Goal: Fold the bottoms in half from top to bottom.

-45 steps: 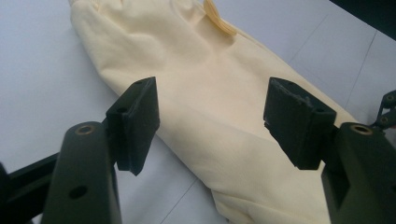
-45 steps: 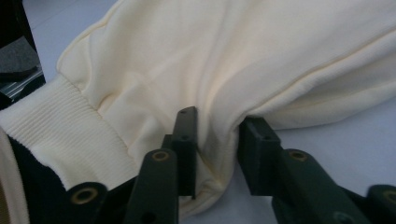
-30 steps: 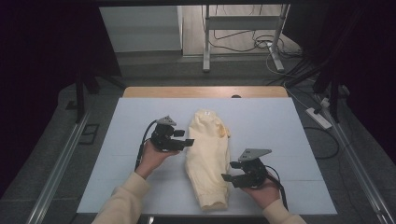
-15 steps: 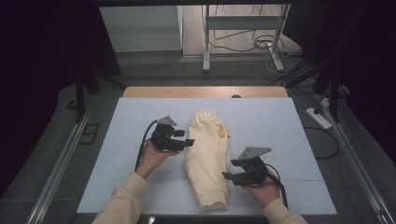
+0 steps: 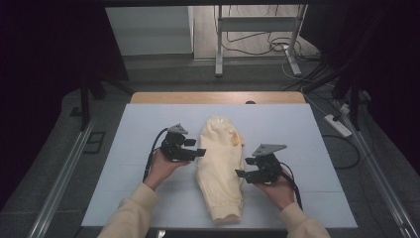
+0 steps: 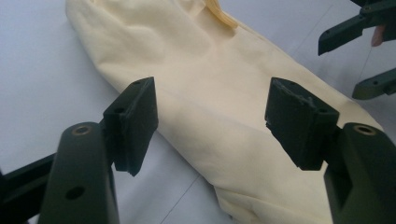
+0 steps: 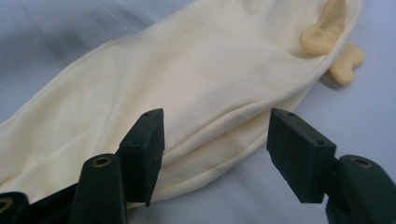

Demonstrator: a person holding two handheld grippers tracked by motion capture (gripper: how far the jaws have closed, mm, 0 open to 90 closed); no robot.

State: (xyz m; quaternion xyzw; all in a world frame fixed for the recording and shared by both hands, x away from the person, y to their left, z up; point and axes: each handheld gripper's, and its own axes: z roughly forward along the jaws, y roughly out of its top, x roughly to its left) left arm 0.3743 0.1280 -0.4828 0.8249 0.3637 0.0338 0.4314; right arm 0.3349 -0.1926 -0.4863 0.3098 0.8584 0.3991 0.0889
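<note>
My left gripper (image 5: pixel 199 152) hovers at nine o'clock of the folded cream garment (image 5: pixel 221 163), jaws wide apart and gripping nothing. The garment lies lengthwise mid-table (image 5: pixel 307 129), its drawstring (image 7: pixel 327 35) end at twelve o'clock. My right gripper (image 5: pixel 241 174) sits at its four o'clock edge, jaws spread, empty.

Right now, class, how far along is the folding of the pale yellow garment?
Done: the yellow garment lies folded lengthwise into a narrow strip on the white table. In hand: nothing gripped; the left gripper and right gripper flank it, both open. Left: probably folding it crosswise, since it lies at full length.
</note>
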